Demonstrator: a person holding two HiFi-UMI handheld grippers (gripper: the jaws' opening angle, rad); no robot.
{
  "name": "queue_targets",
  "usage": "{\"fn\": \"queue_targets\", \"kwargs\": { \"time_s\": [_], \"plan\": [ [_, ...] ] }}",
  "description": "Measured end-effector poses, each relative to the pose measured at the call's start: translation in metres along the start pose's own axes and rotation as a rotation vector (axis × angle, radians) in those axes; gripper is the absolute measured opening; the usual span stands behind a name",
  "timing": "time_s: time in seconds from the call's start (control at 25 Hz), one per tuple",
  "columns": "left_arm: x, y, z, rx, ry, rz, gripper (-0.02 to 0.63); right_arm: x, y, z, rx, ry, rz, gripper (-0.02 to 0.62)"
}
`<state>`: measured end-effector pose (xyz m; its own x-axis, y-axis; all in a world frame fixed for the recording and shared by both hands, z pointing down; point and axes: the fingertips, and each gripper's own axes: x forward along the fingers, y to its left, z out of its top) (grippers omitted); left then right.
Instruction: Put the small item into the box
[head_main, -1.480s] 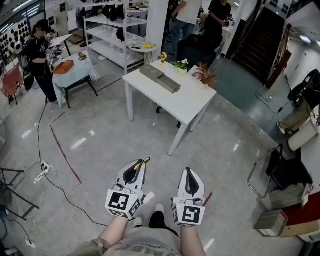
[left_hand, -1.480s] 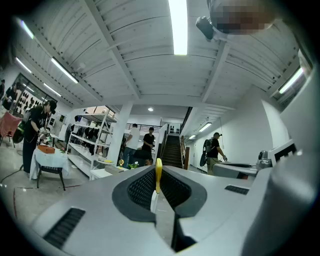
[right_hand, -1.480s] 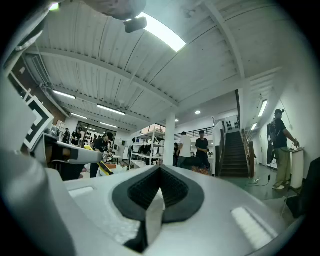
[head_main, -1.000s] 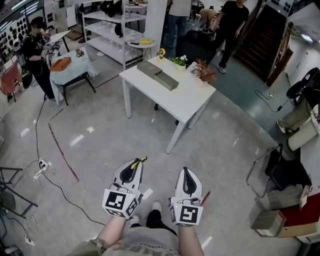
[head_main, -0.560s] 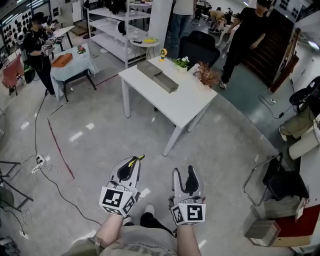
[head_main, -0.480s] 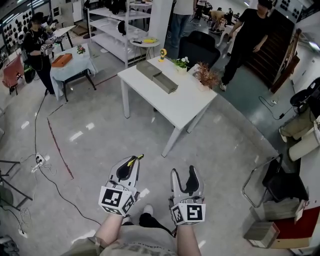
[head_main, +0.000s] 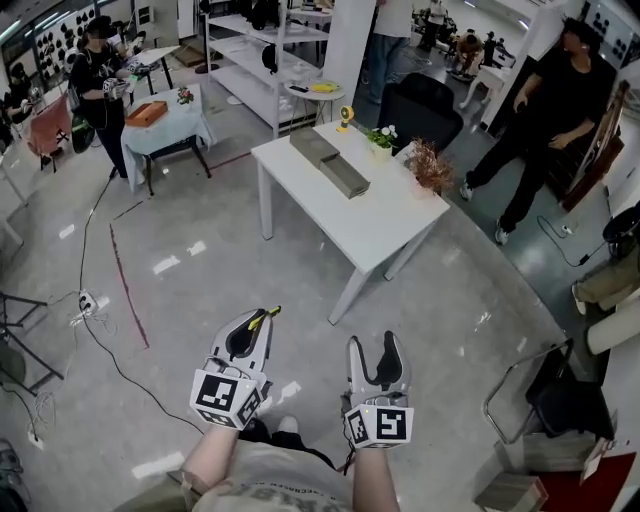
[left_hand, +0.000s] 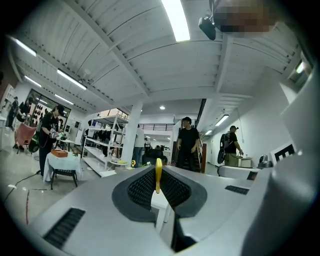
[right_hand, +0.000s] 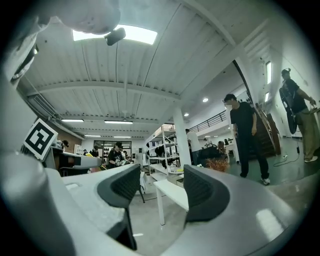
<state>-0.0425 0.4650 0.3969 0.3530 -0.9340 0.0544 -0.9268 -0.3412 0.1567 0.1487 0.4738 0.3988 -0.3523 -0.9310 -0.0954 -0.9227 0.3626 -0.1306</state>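
2 handheld grippers are held low in front of a person, facing a white table (head_main: 392, 218) across a shiny floor (head_main: 190, 300).
The left gripper (head_main: 252, 328) has its jaws nearly together, pinching a small yellow item (head_main: 263, 317) that sticks out past the tips. The right gripper (head_main: 373, 350) has its jaws opening, with nothing between them. The long grey box (head_main: 335, 165) lies on the table, well apart from both grippers.

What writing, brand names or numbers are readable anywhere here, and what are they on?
No readable text anywhere.
Left marker cube and right marker cube: only black-and-white square patterns, no letters.
Shelving in the distance: anything printed there is too small to read.
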Motion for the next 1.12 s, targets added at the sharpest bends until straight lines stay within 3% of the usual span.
{"fn": "queue_targets", "kwargs": {
  "time_s": [0.48,0.8,1.12],
  "plan": [
    [0.038,0.013,-0.011,-0.015,0.034,-0.010,0.031,0.031,-0.014,-0.013,-0.018,0.041,-0.001,0.261],
    [0.093,0.053,0.003,-0.015,0.022,-0.055,0.031,0.094,-0.019,-0.018,-0.013,0.027,-0.043,0.261],
    [0.164,0.120,0.038,-0.012,-0.020,-0.083,0.031,0.187,-0.013,-0.008,-0.043,-0.003,-0.059,0.261]
  ]
}}
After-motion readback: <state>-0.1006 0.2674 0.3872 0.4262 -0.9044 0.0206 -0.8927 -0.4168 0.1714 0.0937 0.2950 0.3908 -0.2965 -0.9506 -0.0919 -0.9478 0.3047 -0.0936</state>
